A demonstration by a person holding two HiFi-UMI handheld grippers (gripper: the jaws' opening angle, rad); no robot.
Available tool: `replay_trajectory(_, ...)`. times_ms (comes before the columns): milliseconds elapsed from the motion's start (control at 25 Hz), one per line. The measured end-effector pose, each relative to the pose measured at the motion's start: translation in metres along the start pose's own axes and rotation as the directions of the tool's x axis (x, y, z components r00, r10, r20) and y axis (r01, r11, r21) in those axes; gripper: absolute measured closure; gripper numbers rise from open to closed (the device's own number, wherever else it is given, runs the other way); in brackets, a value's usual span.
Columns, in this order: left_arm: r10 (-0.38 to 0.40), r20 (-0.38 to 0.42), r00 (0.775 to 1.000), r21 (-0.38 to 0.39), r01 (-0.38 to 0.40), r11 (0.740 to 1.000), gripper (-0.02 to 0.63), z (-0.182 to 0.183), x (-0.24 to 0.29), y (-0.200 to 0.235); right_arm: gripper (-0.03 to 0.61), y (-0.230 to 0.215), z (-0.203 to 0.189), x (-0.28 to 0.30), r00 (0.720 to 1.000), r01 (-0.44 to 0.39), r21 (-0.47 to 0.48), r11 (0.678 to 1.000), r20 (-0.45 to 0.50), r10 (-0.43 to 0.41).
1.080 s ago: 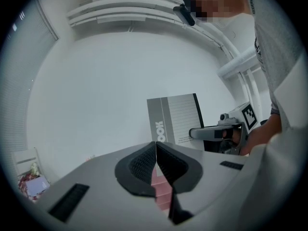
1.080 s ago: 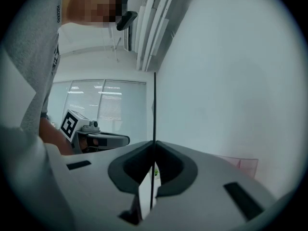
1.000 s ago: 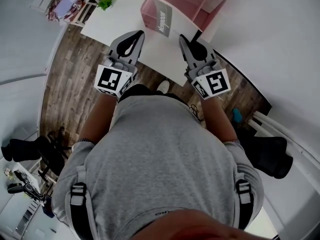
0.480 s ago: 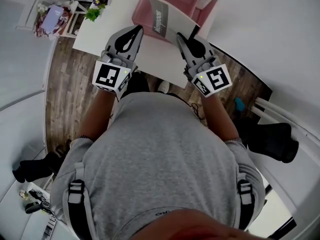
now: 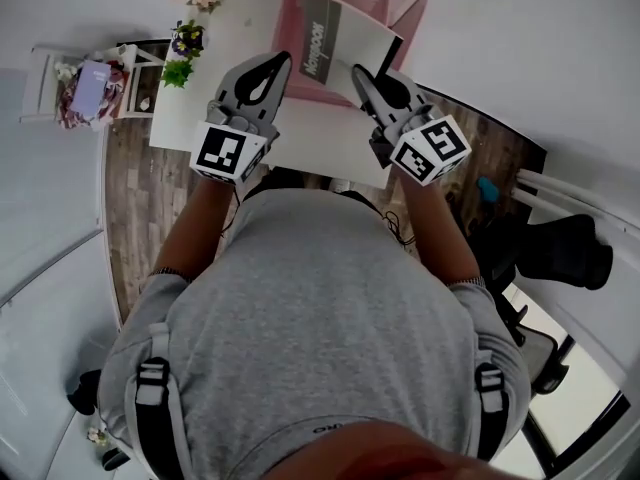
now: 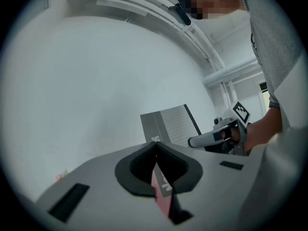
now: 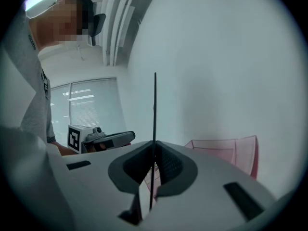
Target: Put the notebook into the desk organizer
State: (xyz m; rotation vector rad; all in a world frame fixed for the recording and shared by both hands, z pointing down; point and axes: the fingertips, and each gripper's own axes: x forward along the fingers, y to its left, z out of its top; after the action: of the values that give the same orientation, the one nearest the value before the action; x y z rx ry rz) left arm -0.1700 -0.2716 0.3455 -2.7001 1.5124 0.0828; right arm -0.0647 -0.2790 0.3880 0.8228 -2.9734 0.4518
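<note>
— Both shut?
— Yes. My right gripper (image 5: pixel 358 72) pinches the notebook (image 5: pixel 345 40) edge-on, its length running ahead. My left gripper (image 5: pixel 283 60) is closed, empty. The organizer (image 5: pixel 405 3) lies just ahead, nearer my right jaws.

Bright, even indoor light washes the white tabletop (image 5: pixel 320 118) almost featureless, and shadows around it are faint. The notebook (image 5: pixel 345 38) at its far side reads sharp. Fisheye bending grows toward every edge; both gripper views are vignetted black.
</note>
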Motion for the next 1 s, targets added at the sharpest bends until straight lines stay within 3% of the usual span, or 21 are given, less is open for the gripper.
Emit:
replay_trajectory(320,-0.085,-0.001,0.996,-0.021,0.085,0.996,0.594,-0.002,0.027,0.021,0.561,-0.023,-0.013,0.030,0.992,0.046,0.063,0.997,-0.122,-0.038)
replay_trajectory(600,-0.115,-0.003,0.993,-0.029,0.115,0.993,0.594,-0.005,0.045,0.036,0.561,-0.045,-0.027,0.050,0.983,0.026,0.293,0.956,-0.183,0.030)
replay_trajectory(880,-0.124,-0.013,0.992,-0.026,0.124,0.992,0.594,-0.010,0.053,0.043,0.561,-0.069,-0.049,0.071,0.955,0.071,0.312,0.947,-0.295,0.026)
replay_trajectory(1000,-0.129,-0.016,0.992,-0.041,0.128,0.991,0.594,-0.011,0.058,0.047,0.561,-0.076,-0.055,0.080,0.951,0.084,0.372,0.924,-0.308,0.038)
